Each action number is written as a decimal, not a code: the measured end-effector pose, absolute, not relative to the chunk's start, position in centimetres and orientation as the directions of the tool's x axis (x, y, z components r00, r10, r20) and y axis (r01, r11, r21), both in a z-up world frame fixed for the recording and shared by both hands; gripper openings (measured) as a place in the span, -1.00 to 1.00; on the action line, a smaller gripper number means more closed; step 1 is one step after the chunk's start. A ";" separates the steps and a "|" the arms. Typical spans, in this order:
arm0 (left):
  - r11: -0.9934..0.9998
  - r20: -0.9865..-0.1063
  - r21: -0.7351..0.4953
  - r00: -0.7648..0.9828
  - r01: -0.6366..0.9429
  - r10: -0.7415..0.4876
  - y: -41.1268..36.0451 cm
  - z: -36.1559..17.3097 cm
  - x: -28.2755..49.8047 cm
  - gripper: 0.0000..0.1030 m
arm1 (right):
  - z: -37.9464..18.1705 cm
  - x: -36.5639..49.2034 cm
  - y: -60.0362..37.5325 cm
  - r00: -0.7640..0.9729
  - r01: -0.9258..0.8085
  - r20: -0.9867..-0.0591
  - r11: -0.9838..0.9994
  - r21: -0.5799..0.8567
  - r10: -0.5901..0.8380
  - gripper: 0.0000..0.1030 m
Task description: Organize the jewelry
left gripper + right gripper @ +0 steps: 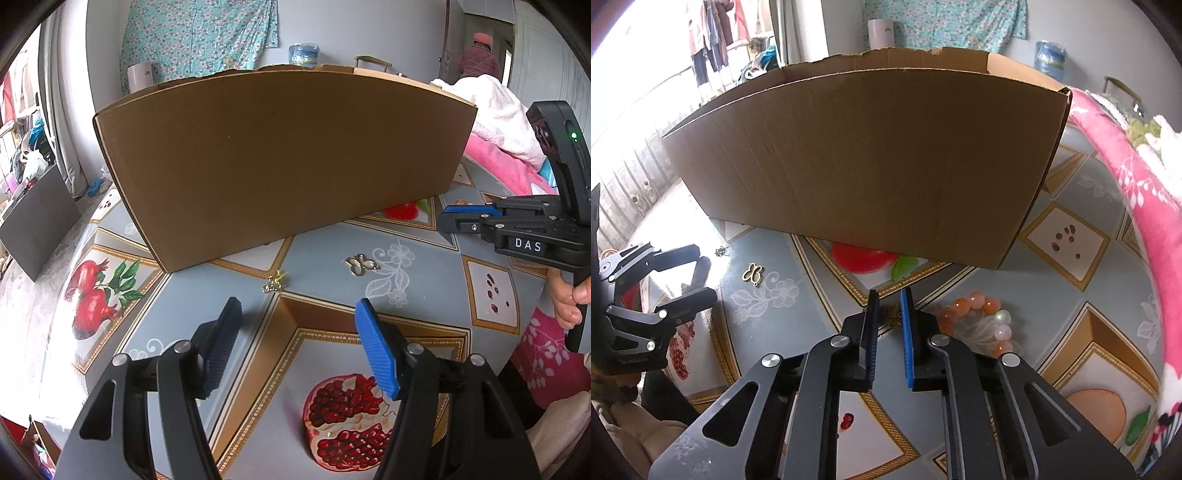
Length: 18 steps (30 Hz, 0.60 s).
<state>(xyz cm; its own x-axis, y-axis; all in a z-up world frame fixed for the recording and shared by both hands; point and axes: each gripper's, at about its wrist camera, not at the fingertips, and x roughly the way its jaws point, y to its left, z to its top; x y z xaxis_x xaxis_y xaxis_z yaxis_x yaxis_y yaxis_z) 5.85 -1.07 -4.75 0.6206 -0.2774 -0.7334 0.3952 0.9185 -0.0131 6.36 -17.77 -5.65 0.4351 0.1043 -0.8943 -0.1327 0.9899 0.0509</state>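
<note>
The right gripper (pixel 889 317) is nearly closed on a tiny gold charm (pixel 894 319) beside the beads (pixel 979 325). It could slip out. The left gripper (pixel 295 343) is open, holding nothing.

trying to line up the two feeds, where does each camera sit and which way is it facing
Left wrist: on the left gripper, angled down at the table, facing the cardboard box; the right gripper and a hand show at right.
Right wrist: on the right gripper, facing the same box, bead bracelet beside its tips; left gripper at left.
Shared: box, butterfly charm.
</note>
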 end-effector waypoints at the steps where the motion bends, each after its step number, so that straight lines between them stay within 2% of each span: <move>1: 0.918 -0.734 -0.012 0.620 0.396 -0.277 -1.1 -4.7 5.8 0.21 | -5.7 6.4 -17.8 0.436 -0.130 -0.894 0.990 0.053 0.105 -0.83; 18: 0.918 -0.733 -0.012 0.621 0.396 -0.277 -1.1 -4.8 5.8 0.21 | -5.1 6.3 -17.5 0.433 -0.102 -0.893 0.991 0.085 0.122 -0.89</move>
<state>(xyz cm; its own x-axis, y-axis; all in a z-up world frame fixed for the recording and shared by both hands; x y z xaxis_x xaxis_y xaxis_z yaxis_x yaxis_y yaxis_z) 5.84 -1.14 -4.75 0.6212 -0.2771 -0.7330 0.3956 0.9184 -0.0120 6.29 -17.47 -5.13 0.4326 0.1216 -0.8933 -0.1024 0.9911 0.0853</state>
